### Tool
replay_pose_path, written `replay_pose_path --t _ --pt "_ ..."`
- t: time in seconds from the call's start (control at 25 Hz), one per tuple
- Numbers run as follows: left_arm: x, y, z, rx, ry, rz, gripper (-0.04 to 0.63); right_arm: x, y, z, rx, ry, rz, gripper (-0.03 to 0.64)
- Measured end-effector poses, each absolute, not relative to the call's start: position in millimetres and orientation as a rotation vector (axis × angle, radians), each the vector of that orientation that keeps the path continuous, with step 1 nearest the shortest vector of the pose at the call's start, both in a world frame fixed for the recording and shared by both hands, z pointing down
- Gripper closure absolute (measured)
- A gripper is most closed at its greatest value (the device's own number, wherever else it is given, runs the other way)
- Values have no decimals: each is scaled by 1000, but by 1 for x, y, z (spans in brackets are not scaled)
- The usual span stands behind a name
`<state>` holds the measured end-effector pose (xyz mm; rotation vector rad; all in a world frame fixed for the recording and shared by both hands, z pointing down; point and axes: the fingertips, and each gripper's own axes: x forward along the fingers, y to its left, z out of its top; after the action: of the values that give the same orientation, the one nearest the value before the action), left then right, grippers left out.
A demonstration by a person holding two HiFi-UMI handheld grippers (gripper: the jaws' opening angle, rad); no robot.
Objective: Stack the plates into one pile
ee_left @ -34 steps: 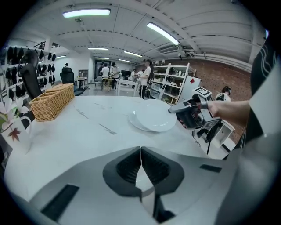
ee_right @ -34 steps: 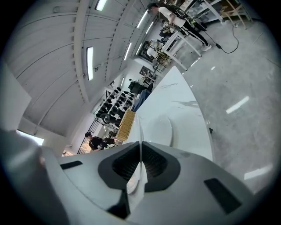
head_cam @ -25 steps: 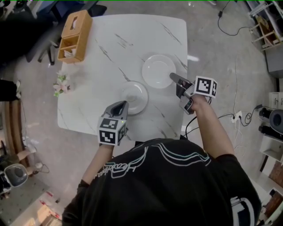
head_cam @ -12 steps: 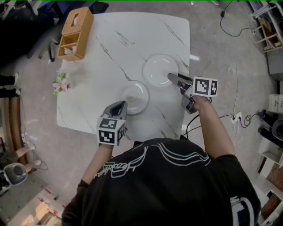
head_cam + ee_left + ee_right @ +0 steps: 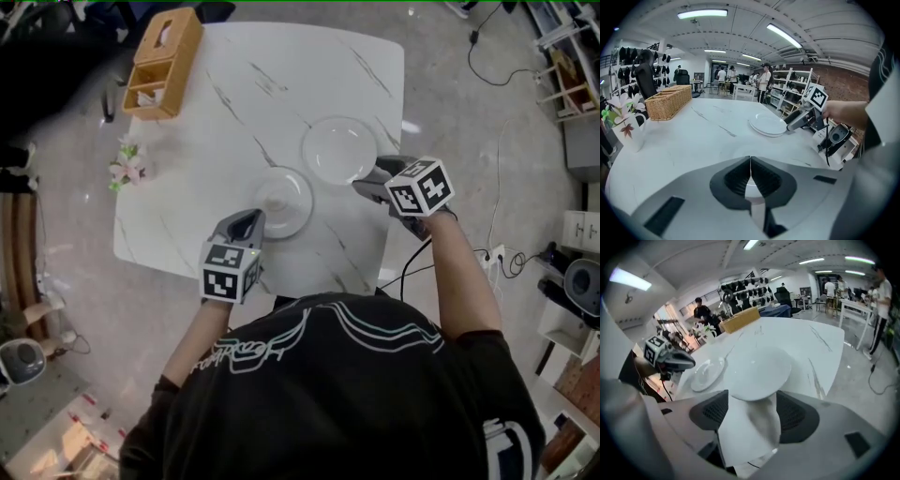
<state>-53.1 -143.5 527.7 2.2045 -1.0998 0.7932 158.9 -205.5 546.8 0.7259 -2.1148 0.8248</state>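
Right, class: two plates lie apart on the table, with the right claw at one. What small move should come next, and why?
Probably ease the right claw forward slightly and close it on the near rim of the plate ahead. Its jaws have just been opening and stand wide, with that rim in the gap but unpressed, and the other plate lies apart, unstacked.
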Motion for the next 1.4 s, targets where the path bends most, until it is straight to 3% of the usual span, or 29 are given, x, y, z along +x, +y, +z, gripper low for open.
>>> replay_pose_path --t 0.24,0.64,1.4 --pt "-63 -145 527 2200 -1123 801 571 169 -202 550 702 -1954 555 298" --pt "-75 -137 528 2215 -1126 840 571 101 -168 502 746 -2247 771 299" --pt "-90 -138 556 2237 -1069 951 571 36 -140 547 723 -2204 874 301"
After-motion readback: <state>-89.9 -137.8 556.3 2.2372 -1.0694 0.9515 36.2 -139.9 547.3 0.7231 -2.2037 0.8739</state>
